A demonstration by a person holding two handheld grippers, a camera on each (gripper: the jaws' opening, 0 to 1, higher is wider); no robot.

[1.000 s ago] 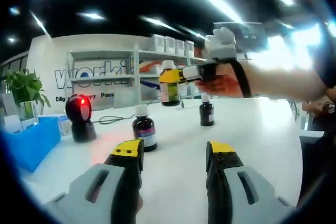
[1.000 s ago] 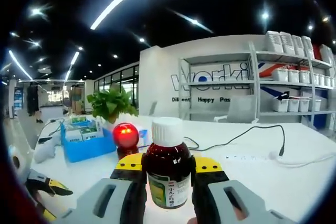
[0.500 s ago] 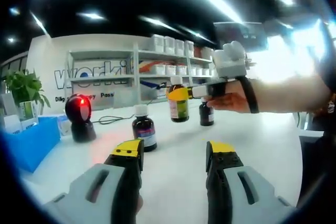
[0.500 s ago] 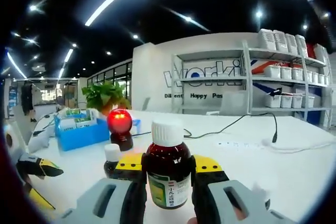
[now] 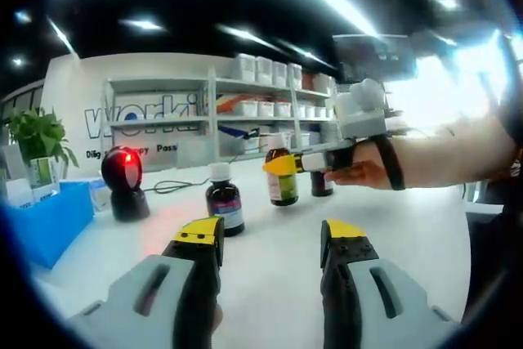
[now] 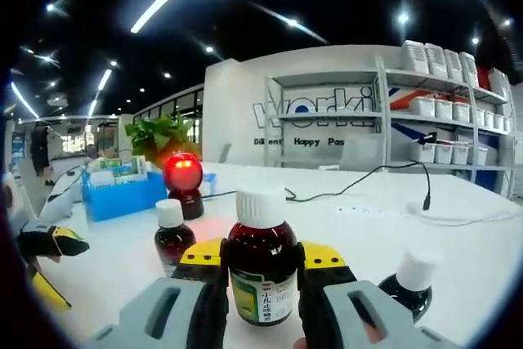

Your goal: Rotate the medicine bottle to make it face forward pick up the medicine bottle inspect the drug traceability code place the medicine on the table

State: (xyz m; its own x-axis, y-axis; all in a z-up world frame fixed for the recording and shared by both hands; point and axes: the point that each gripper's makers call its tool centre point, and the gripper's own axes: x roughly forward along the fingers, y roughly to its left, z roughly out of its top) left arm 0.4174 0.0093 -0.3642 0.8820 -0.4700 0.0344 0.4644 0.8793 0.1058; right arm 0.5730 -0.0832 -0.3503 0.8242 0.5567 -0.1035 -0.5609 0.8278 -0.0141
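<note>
My right gripper [image 6: 261, 261] is shut on a brown medicine bottle [image 6: 261, 271] with a white cap and a green and white label that faces the camera. In the left gripper view the same right gripper [image 5: 282, 166] holds that bottle [image 5: 283, 183] upright, its base close to the white table [image 5: 409, 218]; a hand grips its handle. A second brown bottle [image 5: 225, 202] stands left of it and a third [image 5: 321, 185] just behind. My left gripper [image 5: 271, 247] hangs open low over the table with nothing between its jaws.
A scanner [image 5: 122, 176] with a red glowing head stands at the left, its light spilling red on the table. A blue bin [image 5: 41, 222] and a potted plant [image 5: 37, 140] sit further left. Shelves with white boxes [image 5: 245, 112] line the back. A cable [image 6: 368, 190] crosses the table.
The right gripper has carried the held bottle down and slightly right, from above the standing bottles to near the table. The left gripper has stayed still.
</note>
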